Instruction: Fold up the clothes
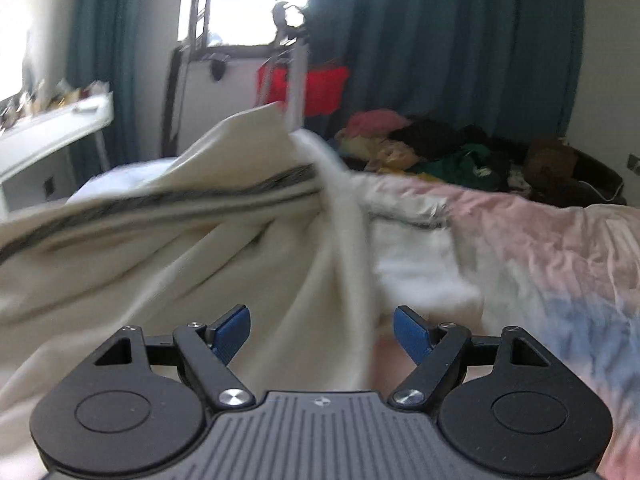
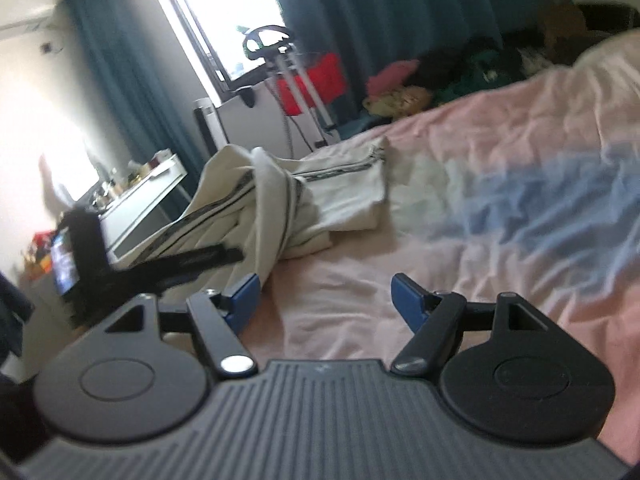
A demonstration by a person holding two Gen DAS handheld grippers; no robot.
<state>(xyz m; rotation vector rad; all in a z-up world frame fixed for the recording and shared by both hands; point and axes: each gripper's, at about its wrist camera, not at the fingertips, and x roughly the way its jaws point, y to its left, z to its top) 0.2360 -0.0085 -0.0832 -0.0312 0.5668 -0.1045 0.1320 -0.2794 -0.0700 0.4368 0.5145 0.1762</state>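
A cream garment with dark side stripes [image 1: 168, 232] lies bunched on the pink and blue bedspread [image 1: 540, 240]. My left gripper [image 1: 322, 330] is open, its blue pads just above the cream cloth, holding nothing. In the right wrist view the same garment [image 2: 304, 196] lies crumpled ahead and to the left on the bedspread [image 2: 500, 200]. My right gripper [image 2: 324, 300] is open and empty over the bare bedspread, apart from the garment. The left gripper's black body [image 2: 132, 260] shows at the left, by the garment.
A pile of mixed clothes [image 1: 440, 152] lies at the far end of the bed. A red bag on a metal stand [image 2: 312, 80] is by the window with teal curtains [image 1: 460, 40]. A white desk with clutter [image 1: 52, 128] stands at the left.
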